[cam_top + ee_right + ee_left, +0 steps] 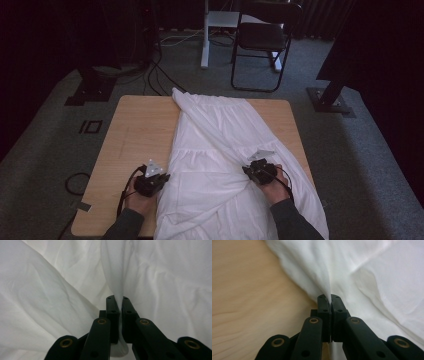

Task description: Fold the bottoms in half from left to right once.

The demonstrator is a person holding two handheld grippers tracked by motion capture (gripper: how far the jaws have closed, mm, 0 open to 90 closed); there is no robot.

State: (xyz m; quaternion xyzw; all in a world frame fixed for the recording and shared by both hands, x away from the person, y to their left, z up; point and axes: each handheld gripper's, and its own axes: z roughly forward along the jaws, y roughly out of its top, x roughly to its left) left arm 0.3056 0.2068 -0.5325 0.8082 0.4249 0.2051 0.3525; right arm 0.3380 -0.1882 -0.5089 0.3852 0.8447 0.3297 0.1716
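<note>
so both grippers are pinching the white cloth (215, 150) near its close end, left gripper (159, 178) clamped on its edge, right gripper (248, 171) on a fold, and its long axis runs away ahead of both, between them.

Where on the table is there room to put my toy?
The bare wood of the table left of the white cloth, beyond the left gripper, is free. The middle and right side are crowded: cloth covers them, pinched by the right gripper.
</note>
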